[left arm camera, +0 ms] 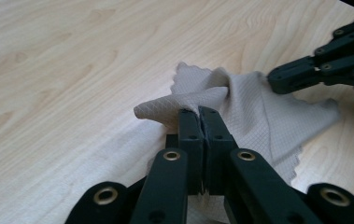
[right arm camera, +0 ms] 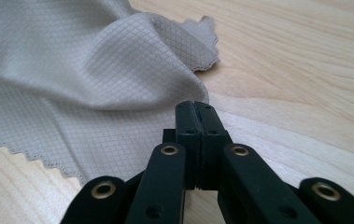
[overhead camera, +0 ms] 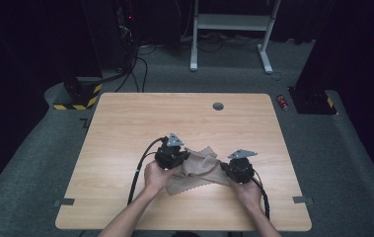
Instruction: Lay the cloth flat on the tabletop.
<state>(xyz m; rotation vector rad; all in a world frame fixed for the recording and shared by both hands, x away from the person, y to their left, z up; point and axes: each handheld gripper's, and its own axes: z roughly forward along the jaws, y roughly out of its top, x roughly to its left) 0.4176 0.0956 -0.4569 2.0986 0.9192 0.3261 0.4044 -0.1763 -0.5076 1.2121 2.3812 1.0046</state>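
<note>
One cloth (overhead camera: 198, 170), two grippers and two hands are on the table (overhead camera: 125, 118). The cloth, tan with zigzag-cut edges, lies rumpled near the middle of the table's near half, between the grippers. The left gripper (overhead camera: 184, 157) meets it at its left side, and the right gripper (overhead camera: 222, 169) at its right side. Each is gripped from behind by a hand: left hand (overhead camera: 156, 177), right hand (overhead camera: 246, 190).

The left gripper view gives what the high view cannot. The left gripper (left arm camera: 198, 112) has its jaws pressed together on a raised fold of the cloth (left arm camera: 249, 107), and the fold stands up off the wood. The right gripper's jaws come in from the upper right and touch the cloth's far edge.

In the right gripper view the right gripper (right arm camera: 195, 108) also has its jaws pressed together. The cloth (right arm camera: 95, 79) rises in a ridge that runs down to the tips, so it appears to be pinched there, though the contact itself is hidden by the jaws. A scalloped corner lies flat just beyond.

One grey grommet (overhead camera: 218, 106) sits near the far edge. The far half of the table and its left and right edges are bare wood, with open room on every side of the cloth.
</note>
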